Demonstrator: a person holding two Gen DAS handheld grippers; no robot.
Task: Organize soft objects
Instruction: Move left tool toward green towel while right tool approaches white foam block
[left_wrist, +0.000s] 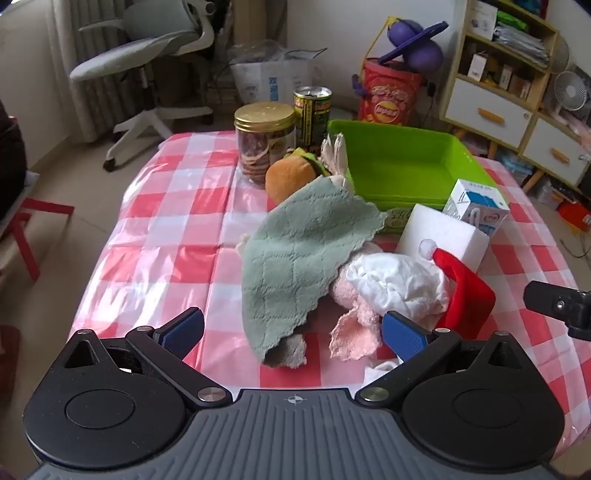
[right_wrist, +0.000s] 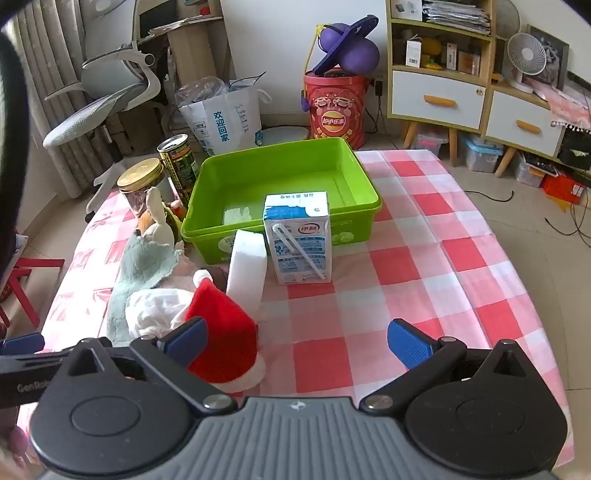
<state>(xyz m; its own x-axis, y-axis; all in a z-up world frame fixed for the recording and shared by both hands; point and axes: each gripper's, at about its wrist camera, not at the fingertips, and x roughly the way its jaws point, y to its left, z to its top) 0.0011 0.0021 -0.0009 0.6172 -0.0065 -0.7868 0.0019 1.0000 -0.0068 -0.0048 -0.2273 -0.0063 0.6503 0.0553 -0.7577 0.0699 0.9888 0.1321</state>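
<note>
Left hand-held gripper (left_wrist: 291, 334) spread, tilted down over green towel (left_wrist: 299, 254), right hand-held gripper (right_wrist: 297, 341) spread beside Santa hat (right_wrist: 223, 332)

The green bin (right_wrist: 284, 177) is sitting open-topped and nearly empty. A milk carton (right_wrist: 297, 236) and white foam block (right_wrist: 246, 269) are blocking its near wall; a jar (left_wrist: 264, 142) and can (left_wrist: 312, 114) are crowding its left. Bare tablecloth (right_wrist: 424, 280) is lying right of it.
</note>
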